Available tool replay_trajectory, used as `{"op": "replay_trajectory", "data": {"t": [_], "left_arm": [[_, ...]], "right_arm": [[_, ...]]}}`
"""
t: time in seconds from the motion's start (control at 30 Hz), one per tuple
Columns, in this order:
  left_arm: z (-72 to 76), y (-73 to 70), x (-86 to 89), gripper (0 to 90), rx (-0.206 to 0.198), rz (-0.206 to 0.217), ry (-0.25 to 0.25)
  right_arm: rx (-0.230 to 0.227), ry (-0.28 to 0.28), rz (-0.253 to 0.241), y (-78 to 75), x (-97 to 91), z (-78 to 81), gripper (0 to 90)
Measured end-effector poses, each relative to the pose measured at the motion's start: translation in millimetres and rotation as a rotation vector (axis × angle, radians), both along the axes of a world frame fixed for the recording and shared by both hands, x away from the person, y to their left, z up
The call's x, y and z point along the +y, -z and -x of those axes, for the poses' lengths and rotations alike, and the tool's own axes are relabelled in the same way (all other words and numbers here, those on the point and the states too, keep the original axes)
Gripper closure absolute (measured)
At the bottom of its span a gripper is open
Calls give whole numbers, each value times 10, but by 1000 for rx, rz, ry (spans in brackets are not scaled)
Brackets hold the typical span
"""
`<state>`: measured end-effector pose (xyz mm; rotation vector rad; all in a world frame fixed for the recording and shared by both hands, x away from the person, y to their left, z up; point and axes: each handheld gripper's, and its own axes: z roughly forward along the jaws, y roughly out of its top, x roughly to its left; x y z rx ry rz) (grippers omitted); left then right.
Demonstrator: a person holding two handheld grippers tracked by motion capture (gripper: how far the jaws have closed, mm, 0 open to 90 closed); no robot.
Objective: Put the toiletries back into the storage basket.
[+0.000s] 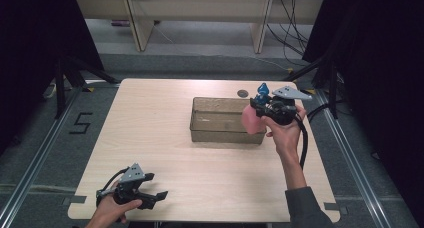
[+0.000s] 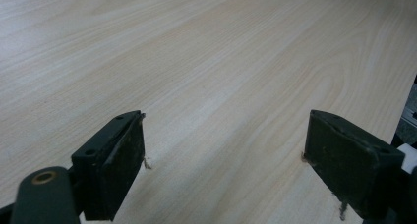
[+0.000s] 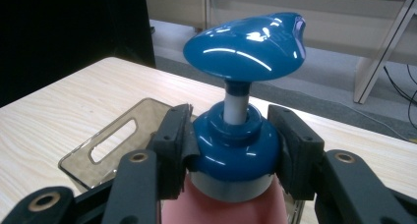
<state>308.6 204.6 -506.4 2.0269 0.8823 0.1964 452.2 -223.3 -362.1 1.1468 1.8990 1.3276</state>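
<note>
High view: floor marking (image 1: 80, 123) reads "5".

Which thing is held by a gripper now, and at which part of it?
The right gripper holds a pink pump bottle by its blue collar, just under the pump head. The left gripper stands open over the table, holding nothing.

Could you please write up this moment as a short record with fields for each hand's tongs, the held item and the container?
Right tongs: shut on the pump bottle, jaws at its blue collar
Pump bottle: pink body, blue pump head, held upright above the bin's right end
Bin: clear, rectangular, on the table, looks empty
Left tongs: open, nothing between the jaws, at the table's near left edge
Table: light wood
</note>
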Motion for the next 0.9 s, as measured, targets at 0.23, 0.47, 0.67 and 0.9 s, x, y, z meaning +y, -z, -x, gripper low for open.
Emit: {"op": "replay_trajectory", "data": {"t": [0.23,0.47,0.67,0.9], "left_arm": [[-2,4,10,149,1,18,-9],[-3,3,17,149,5,6,-2],[2,4,10,149,8,9,4],[10,16,-8,149,8,12,5]], "right_arm": [[-6,9,20,66,5,-124,532],[23,18,-8,124,-7,-208,532],[31,32,-3,162,-19,-251,532],[44,22,15,201,10,-278,531]]}}
